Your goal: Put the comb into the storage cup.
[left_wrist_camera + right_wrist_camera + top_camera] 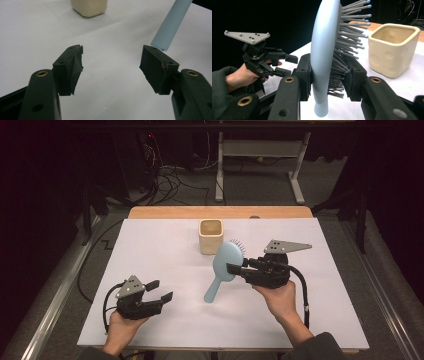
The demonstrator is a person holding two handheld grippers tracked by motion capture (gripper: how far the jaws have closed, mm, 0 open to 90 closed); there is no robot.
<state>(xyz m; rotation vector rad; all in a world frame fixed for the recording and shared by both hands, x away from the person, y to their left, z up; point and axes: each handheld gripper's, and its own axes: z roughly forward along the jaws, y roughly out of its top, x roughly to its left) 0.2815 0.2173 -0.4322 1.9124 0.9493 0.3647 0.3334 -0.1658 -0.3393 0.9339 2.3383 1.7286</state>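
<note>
A light blue hairbrush (226, 259) hangs above the white table sheet (150, 250), handle down and toward me. My right gripper (234, 268) is shut on its head. In the right gripper view the pads (303, 75) press the smooth back and the bristles of the hairbrush (324, 45). My left gripper (161, 289) stands open at the near left with nothing between its jaws. In the left gripper view the gripper (111, 65) points at bare sheet, and the brush handle (171, 22) ends just beyond the right-hand jaw.
A cream square cup (210, 236) stands upright at the back middle of the sheet, just behind the brush; the same cup (393, 50) looks empty in the right gripper view. A strip of wooden tabletop (220, 212) runs along the far edge. Cables and a desk frame lie on the floor beyond.
</note>
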